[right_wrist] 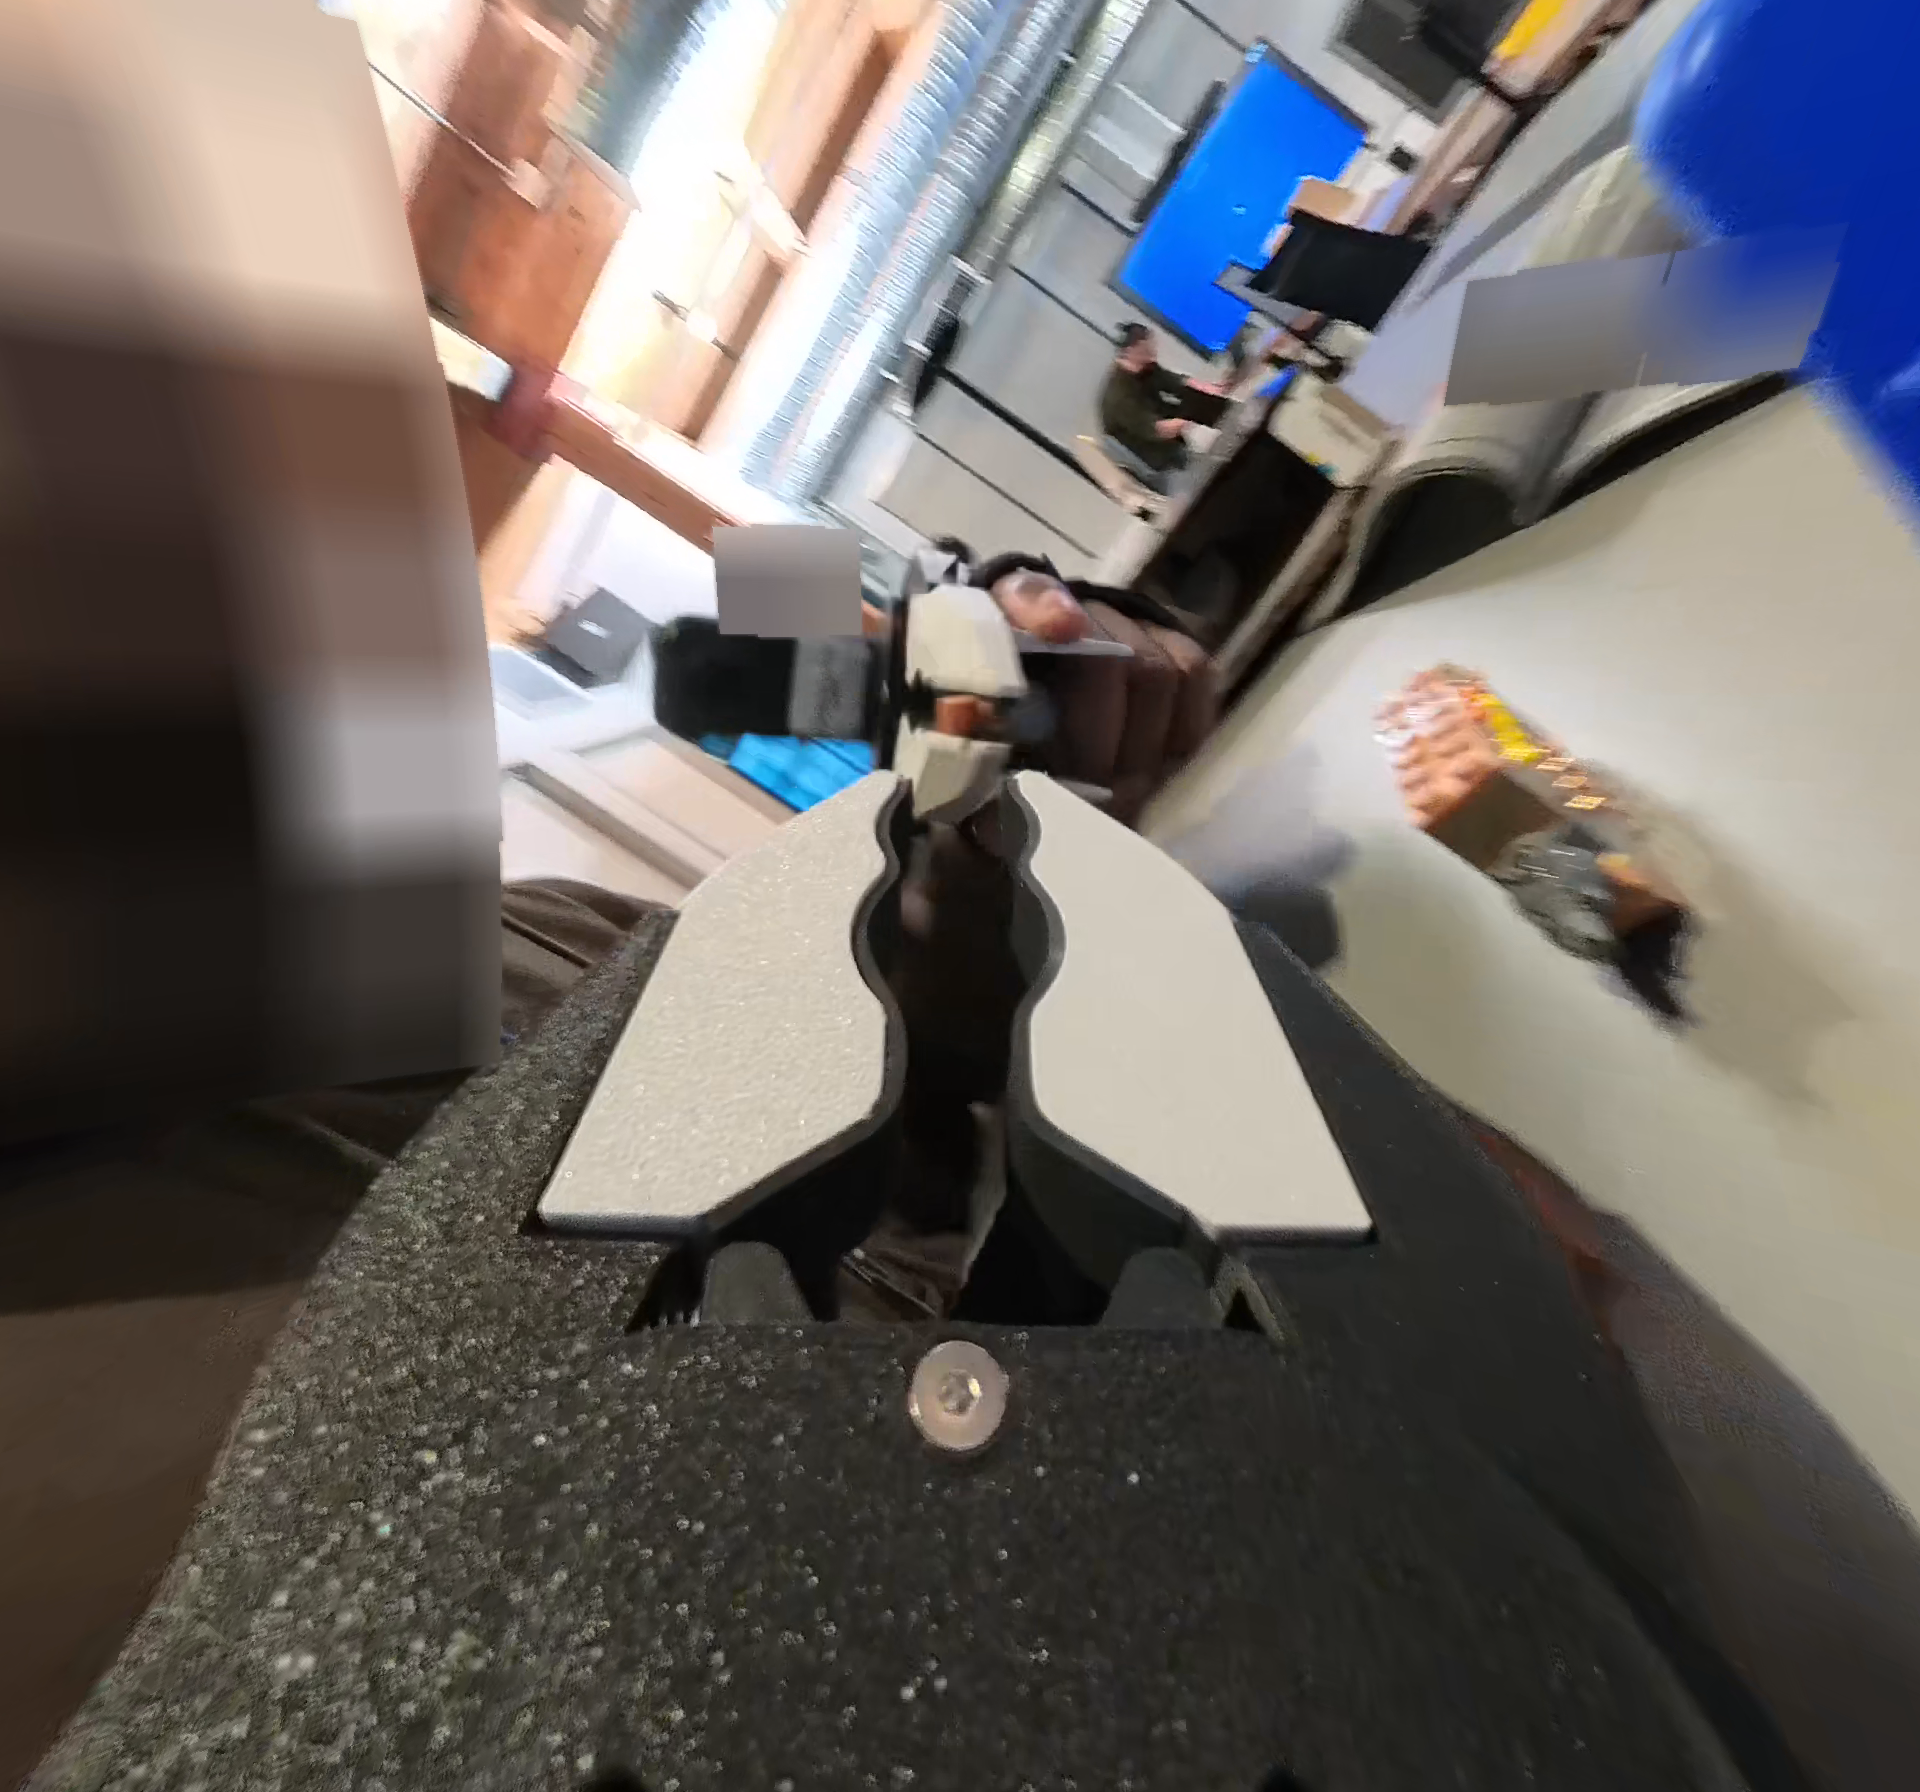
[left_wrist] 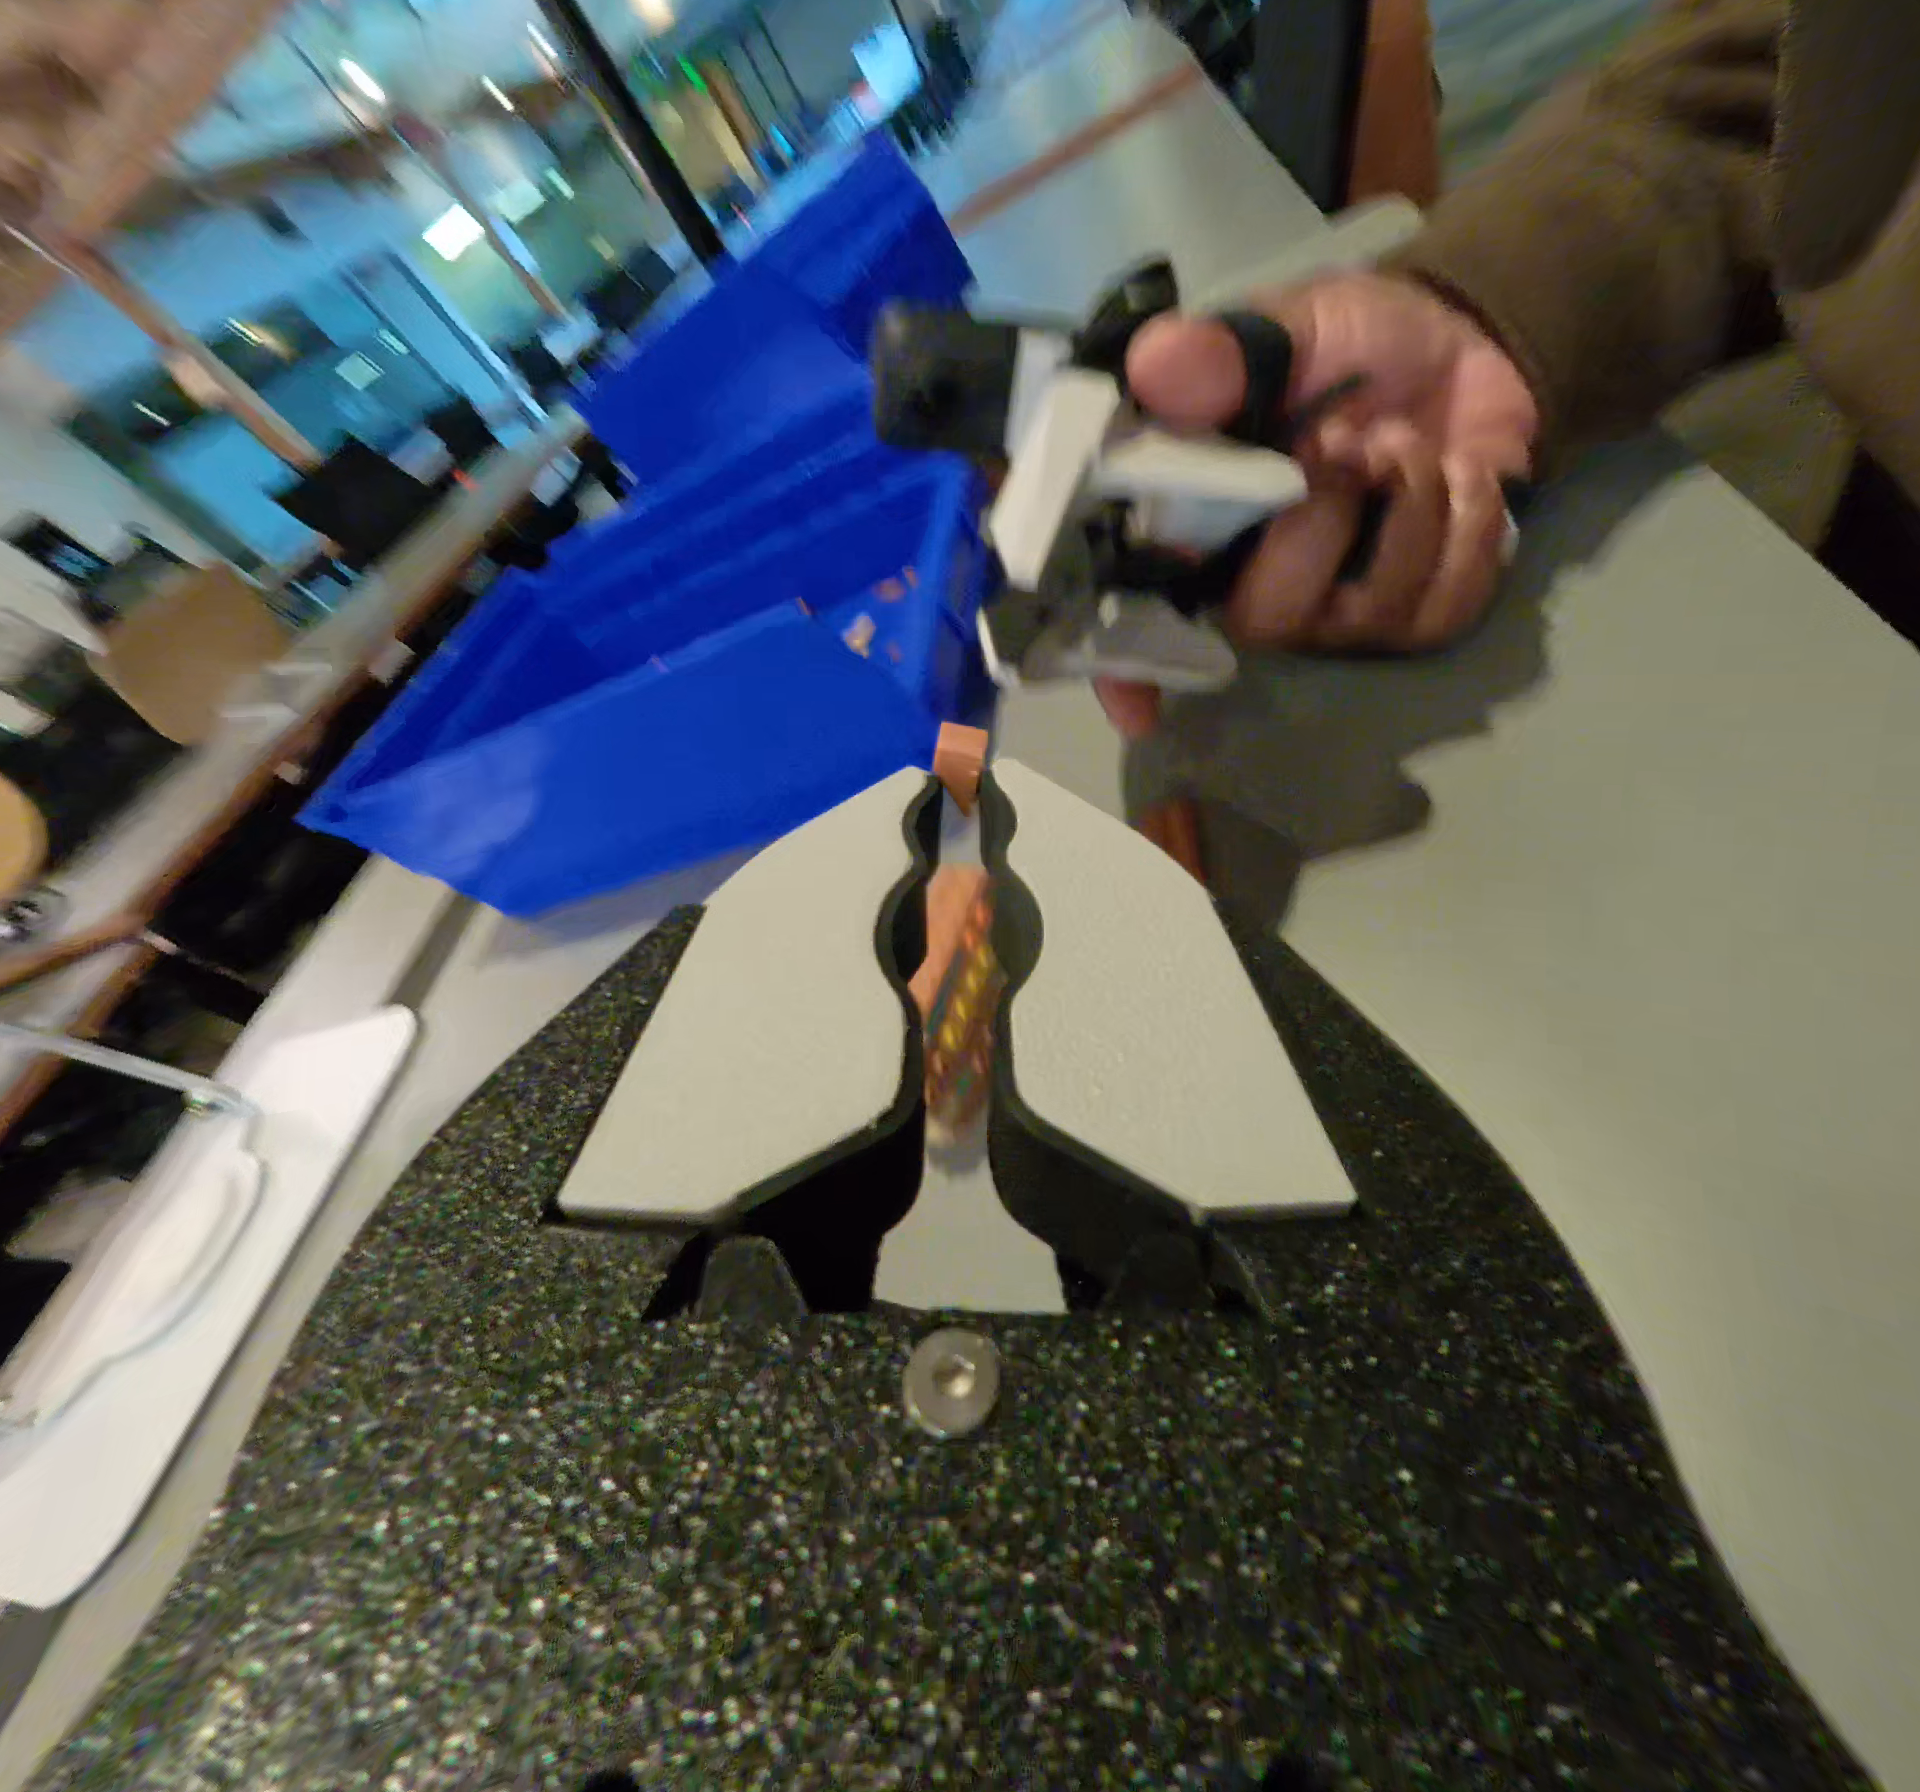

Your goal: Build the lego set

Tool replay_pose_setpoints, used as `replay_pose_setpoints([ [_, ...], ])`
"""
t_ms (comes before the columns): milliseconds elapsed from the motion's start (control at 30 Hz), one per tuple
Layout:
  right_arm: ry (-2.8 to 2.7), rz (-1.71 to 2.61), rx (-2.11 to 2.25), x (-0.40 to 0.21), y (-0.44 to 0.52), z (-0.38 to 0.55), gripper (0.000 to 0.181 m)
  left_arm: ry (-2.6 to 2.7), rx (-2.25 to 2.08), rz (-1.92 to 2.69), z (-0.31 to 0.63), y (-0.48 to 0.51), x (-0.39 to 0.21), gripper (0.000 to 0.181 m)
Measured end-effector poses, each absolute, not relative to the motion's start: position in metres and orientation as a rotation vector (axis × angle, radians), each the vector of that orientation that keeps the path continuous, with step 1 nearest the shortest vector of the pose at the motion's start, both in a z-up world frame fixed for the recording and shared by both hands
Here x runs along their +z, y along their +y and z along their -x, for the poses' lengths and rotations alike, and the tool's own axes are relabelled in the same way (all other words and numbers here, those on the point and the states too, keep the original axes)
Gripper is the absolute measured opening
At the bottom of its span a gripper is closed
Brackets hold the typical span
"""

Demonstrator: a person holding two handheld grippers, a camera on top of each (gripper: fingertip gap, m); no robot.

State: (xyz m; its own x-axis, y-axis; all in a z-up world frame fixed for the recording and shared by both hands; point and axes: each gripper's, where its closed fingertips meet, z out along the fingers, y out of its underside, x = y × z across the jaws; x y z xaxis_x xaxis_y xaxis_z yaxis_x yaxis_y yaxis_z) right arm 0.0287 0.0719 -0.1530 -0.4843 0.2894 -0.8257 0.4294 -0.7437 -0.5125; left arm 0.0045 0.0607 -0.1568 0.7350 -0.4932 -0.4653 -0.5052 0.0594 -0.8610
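My left gripper (left_wrist: 961,792) is shut on a small brown lego piece (left_wrist: 958,763) pinched at its fingertips, held above the grey table (left_wrist: 1558,911). Through the gap behind the tips a blurred orange and yellow lego build (left_wrist: 964,994) shows. The right gripper (left_wrist: 1049,589), held in a hand, hovers just beyond and to the right. In the right wrist view my right gripper (right_wrist: 956,792) has a narrow gap with nothing between its fingers. It faces the left gripper (right_wrist: 951,703) and its brown piece (right_wrist: 958,712). The lego build (right_wrist: 1496,786) lies on the table to the right.
A blue bin (left_wrist: 675,703) with a few small pieces inside stands on the table behind the left gripper, and its edge shows at the top right of the right wrist view (right_wrist: 1787,132). A white flat object (left_wrist: 208,1223) lies at the table's left edge. A brown sleeve (left_wrist: 1662,184) reaches in from the right.
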Motion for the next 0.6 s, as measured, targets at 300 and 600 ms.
replay_pose_setpoints([
  [300,1.768,-1.801,-2.117,-0.186,0.104,-0.048,0.016,0.986,-0.008,2.056,0.023,0.050,-0.246,0.007],
  [600,2.115,-1.827,-1.998,-0.189,0.128,-0.058,0.019,0.927,-0.098,2.140,0.024,0.050,-0.260,0.007],
])
